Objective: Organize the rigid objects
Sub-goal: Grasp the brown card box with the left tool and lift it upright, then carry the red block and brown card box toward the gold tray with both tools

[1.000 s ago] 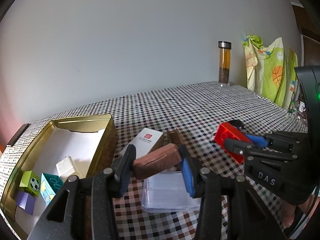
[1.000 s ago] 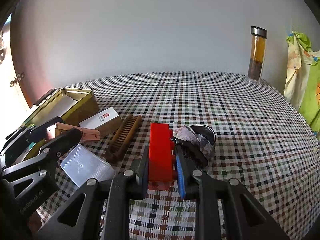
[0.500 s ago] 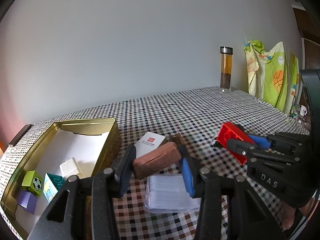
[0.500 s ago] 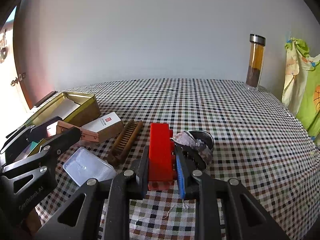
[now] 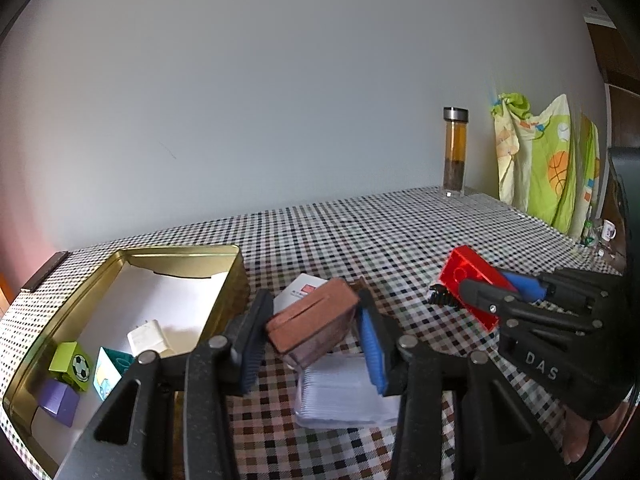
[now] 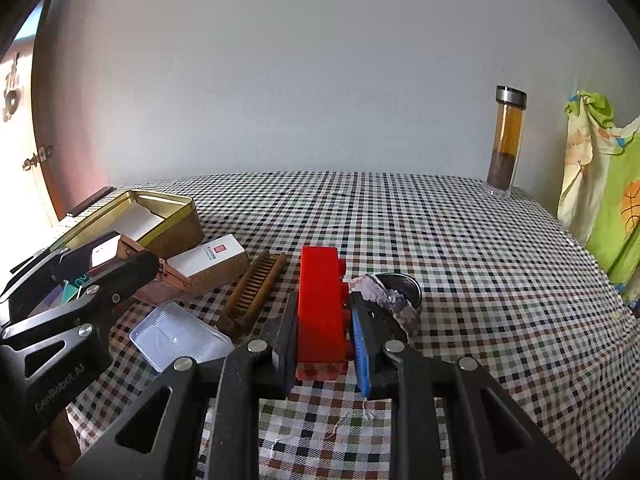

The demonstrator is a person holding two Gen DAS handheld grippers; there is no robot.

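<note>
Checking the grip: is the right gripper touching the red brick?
Touching. The right wrist view shows the right gripper with both pads pressed against the red brick.

White raised letters "DAS" stand on the black body of the right gripper [image 5: 536, 364], seen from the left wrist. Embossed lettering reading "GenRobot.AI" runs along the black body of the left gripper [image 6: 60, 386], seen from the right wrist. The white rectangular carton with a small red square mark [image 6: 212, 258] carries fine print too small to read.
</note>
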